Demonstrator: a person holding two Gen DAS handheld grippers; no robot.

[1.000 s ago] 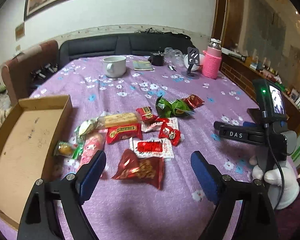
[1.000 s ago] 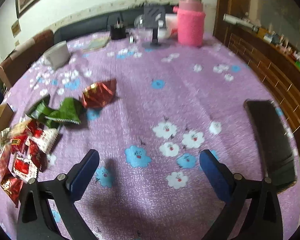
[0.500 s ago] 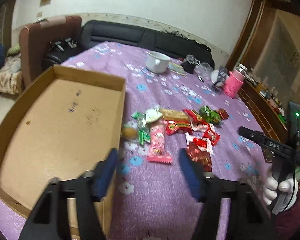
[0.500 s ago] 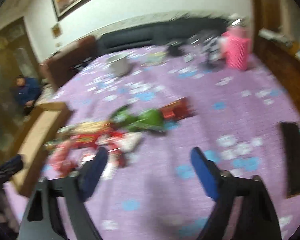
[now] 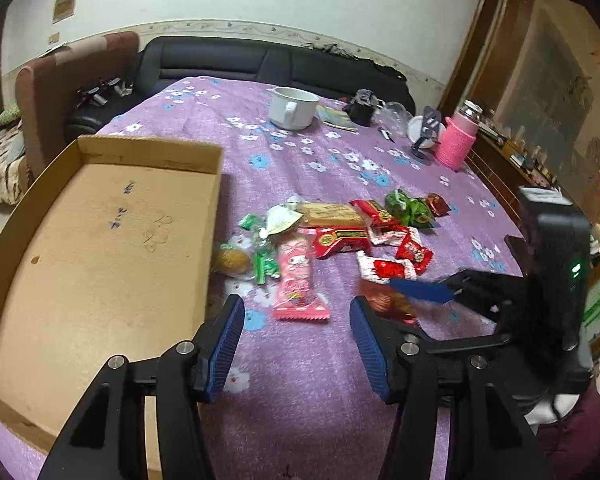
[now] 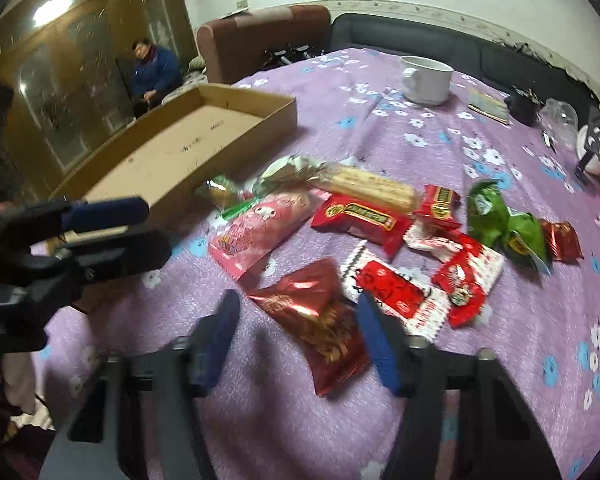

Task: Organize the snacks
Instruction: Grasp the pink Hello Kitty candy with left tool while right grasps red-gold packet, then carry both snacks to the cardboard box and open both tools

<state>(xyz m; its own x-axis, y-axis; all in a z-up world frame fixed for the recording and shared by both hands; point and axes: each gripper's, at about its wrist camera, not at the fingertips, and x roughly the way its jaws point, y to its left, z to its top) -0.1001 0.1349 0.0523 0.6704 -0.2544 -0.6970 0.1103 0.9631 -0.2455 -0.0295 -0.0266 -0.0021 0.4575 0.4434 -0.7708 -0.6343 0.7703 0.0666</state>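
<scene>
The left gripper hovers level above the cloth just right of the box, jaws spread, holding nothing. The right gripper reaches in low, jaws apart astride the red packet. The other snacks lie right of the box.

Box: on the table, left of the snacks.
Mug: behind the snacks, at the far side.
Flask: far right, well apart from the box.
</scene>
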